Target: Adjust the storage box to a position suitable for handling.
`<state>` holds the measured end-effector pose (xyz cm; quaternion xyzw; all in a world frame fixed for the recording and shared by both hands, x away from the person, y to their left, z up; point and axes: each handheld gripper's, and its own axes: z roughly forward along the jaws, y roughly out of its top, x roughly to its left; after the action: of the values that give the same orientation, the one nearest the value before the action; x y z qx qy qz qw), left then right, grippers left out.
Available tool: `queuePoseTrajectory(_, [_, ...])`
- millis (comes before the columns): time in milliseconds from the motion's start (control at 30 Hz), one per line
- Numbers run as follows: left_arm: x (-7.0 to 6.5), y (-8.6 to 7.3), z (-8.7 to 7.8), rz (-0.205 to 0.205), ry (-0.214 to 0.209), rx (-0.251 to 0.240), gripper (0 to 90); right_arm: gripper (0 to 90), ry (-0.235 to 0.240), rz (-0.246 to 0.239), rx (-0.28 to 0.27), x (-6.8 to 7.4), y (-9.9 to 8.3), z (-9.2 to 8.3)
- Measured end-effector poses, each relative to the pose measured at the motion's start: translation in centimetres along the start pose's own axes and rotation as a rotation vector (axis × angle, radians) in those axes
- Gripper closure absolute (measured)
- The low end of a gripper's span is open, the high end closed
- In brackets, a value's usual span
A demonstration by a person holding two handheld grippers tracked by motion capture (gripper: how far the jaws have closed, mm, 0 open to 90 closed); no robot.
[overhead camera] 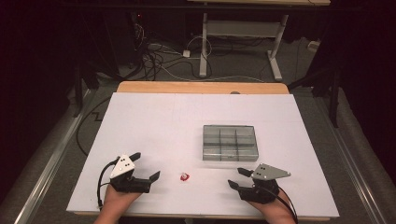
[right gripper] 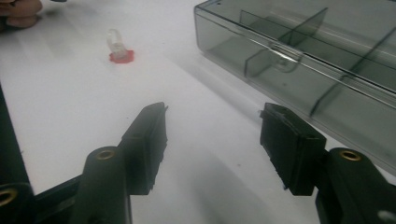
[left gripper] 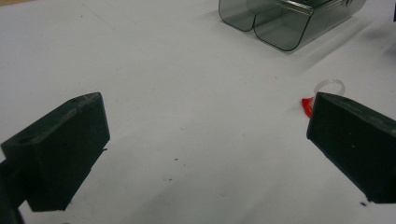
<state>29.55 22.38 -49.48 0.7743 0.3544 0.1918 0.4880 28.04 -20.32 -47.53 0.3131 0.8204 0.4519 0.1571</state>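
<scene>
A white board (overhead camera: 154,126) covers nearly the whole table, with a strip of bare wood (overhead camera: 201,87) showing along the far edge. Past the table, on the dim floor, a tangle of cables (overhead camera: 154,56) lies beside the white legs of another desk (overhead camera: 204,46).

On the board, a little right of centre, sits a smoky grey plastic organiser box (overhead camera: 230,142), shallow and divided into small compartments. From the right gripper view its clear lid (right gripper: 299,46) is down, a small latch on the near wall, and the dividers show through it. I cannot make out anything inside the compartments.

The left gripper (overhead camera: 148,166) rests at the near left of the board, held in the person's left hand (overhead camera: 116,198), the grey three-cornered plate on top and a black cable looping off its left side. Its jaws stand wide apart with nothing between them but bare board. The right gripper (overhead camera: 237,177) sits at the near right in the person's right hand (overhead camera: 275,212), just near of the box's near right corner. Its jaws are also spread and empty, pointing left.

Between the two grippers, on the near part of the board and well apart from the box, lies a small ring (overhead camera: 185,176): a clear band standing up from a red base. In the left gripper view the ring (left gripper: 322,93) peeks out just past the tip of the right-hand jaw, apart from it.
</scene>
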Motion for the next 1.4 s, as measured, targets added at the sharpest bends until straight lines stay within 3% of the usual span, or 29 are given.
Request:
queuePoseTrajectory(400, [0.0, 0.0, -0.1, 0.0, 0.005, -0.004, 0.0, 54.9, 0.064, -0.017, -0.002, 2.2, 1.3, 2.5])
queuePoseTrajectory(467, [0.0, 0.0, -0.1, 0.003, 0.006, -0.004, 0.0, 55.7, 0.062, -0.041, 0.003, 3.0, 2.1, 3.2])
queuePoseTrajectory(700, [0.0, 0.0, -0.1, 0.006, 0.002, -0.005, 0.0, 60.0, 0.107, -0.024, -0.025, 4.2, 4.0, 5.4])
queuePoseTrajectory(867, [-0.1, 0.0, -0.1, 0.006, 0.001, -0.009, 0.0, 65.6, 0.131, -0.078, -0.004, 6.3, 5.6, 8.1])
queuePoseTrajectory(1133, [-0.1, 0.0, -0.1, 0.004, 0.003, -0.009, 0.0, 74.7, 0.112, -0.107, 0.043, 7.3, 6.3, 10.6])
queuePoseTrajectory(1400, [-0.1, 0.0, -0.1, 0.006, 0.002, -0.009, 0.0, 84.6, 0.107, -0.111, 0.06, 7.3, 6.1, 11.4])
